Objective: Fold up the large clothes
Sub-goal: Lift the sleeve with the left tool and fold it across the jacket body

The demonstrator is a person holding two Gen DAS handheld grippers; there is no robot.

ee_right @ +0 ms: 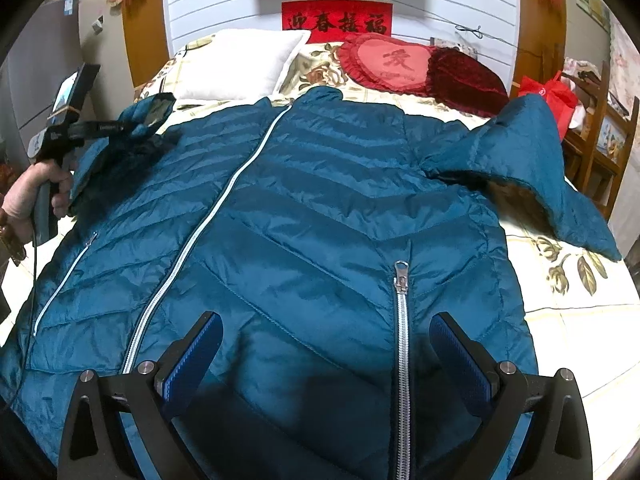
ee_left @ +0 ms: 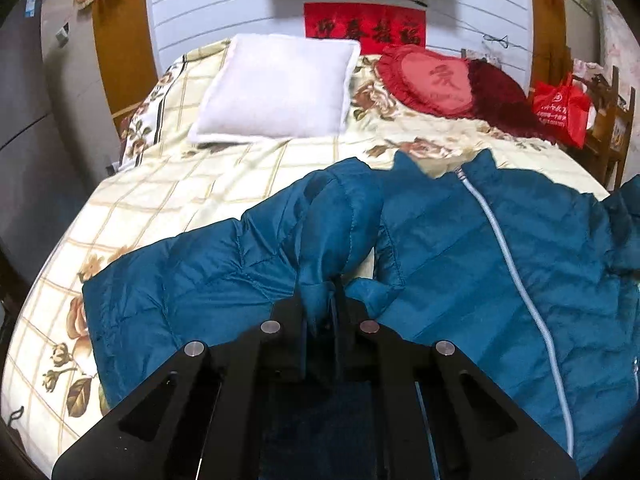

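Note:
A large teal puffer jacket (ee_right: pixel 320 208) lies front up on the bed, its white main zipper (ee_right: pixel 224 200) closed. My left gripper (ee_left: pixel 326 300) is shut on the jacket's left sleeve (ee_left: pixel 336 216) and holds a fold of it lifted above the bed. It also shows in the right wrist view (ee_right: pixel 156 114), held by a hand at the jacket's left shoulder. My right gripper (ee_right: pixel 326 344) is open and empty, low over the jacket's hem beside a pocket zipper (ee_right: pixel 401 320). The other sleeve (ee_right: pixel 532 168) lies bent on the right.
The bed (ee_left: pixel 168 200) has a floral checked sheet. A white pillow (ee_left: pixel 276 88), a red heart cushion (ee_left: pixel 432 78) and a dark red cushion (ee_left: pixel 500 96) lie at the head. A red bag (ee_left: pixel 560 108) sits on a wooden chair (ee_left: pixel 612 128) at the right.

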